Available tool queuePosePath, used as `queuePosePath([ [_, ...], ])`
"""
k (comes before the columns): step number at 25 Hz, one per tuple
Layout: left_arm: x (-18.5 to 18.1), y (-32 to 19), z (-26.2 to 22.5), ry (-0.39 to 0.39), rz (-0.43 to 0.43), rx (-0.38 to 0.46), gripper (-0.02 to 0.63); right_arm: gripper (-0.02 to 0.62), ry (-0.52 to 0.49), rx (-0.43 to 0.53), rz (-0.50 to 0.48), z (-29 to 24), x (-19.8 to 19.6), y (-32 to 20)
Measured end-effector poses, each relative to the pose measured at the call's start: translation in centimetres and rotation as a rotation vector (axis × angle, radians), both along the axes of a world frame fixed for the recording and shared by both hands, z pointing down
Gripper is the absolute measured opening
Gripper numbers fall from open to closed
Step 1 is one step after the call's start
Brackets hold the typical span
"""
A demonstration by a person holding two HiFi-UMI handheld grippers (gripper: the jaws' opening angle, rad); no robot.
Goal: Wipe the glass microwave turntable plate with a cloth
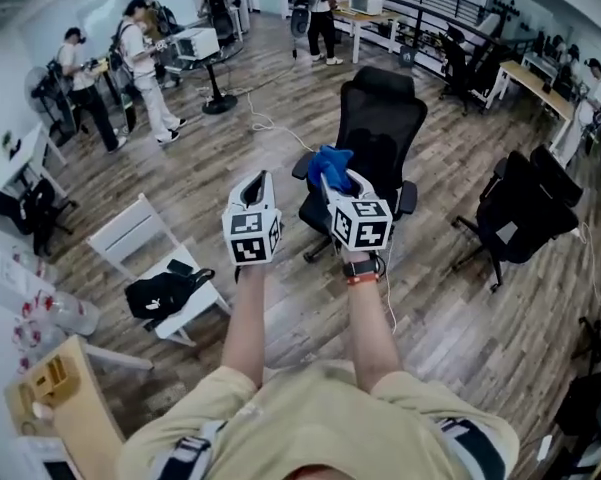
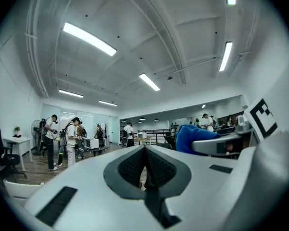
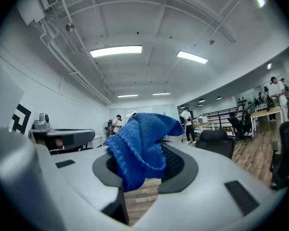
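Note:
No glass turntable plate shows in any view. A blue knitted cloth [image 1: 332,160] [image 3: 139,143] is bunched between the jaws of my right gripper [image 1: 334,176] [image 3: 145,163], which is shut on it and held up at chest height, pointing up and forward. The left gripper [image 1: 261,180] [image 2: 145,163] is raised beside it, a little to its left, with its dark pads pressed together and nothing between them. In the left gripper view the cloth [image 2: 194,134] shows at the right. Both forearms reach forward over a wooden floor.
A black office chair [image 1: 382,133] stands on the floor just ahead of the grippers. A white chair [image 1: 130,230] with a black bag [image 1: 166,293] is at the left. More black chairs [image 1: 525,208] are at the right. Several people stand at the far end.

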State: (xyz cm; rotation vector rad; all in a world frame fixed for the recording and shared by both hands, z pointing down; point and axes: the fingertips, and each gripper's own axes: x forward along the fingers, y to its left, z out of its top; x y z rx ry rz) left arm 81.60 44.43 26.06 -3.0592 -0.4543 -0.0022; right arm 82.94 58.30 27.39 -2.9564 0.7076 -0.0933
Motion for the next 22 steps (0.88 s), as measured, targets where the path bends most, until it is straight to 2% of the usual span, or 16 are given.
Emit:
queuePosePath([
  [6,-2.8,-5.0,0.9,-0.022,-0.195,-0.004,0.018,0.133,0.002,0.031,-0.164,0.0,-0.4,-5.1],
  [11,-7.4,-11.7,0.7,-0.014,-0.365,-0.007,0.017,0.133,-0.011,0.044,-0.307,-0.6,-2.5,-12.2],
  [16,-15.1,-21.4,0.3,-0.016,-0.561,-0.018,0.018,0.133,-0.053,0.028,-0.478,-0.7,-6.9,-22.9],
  [22,-26.2,-32.2,0.8,-0.025,-0.798,-0.026,0.017,0.133,-0.071,0.012,-0.699,-0.2,-15.3,-35.2],
])
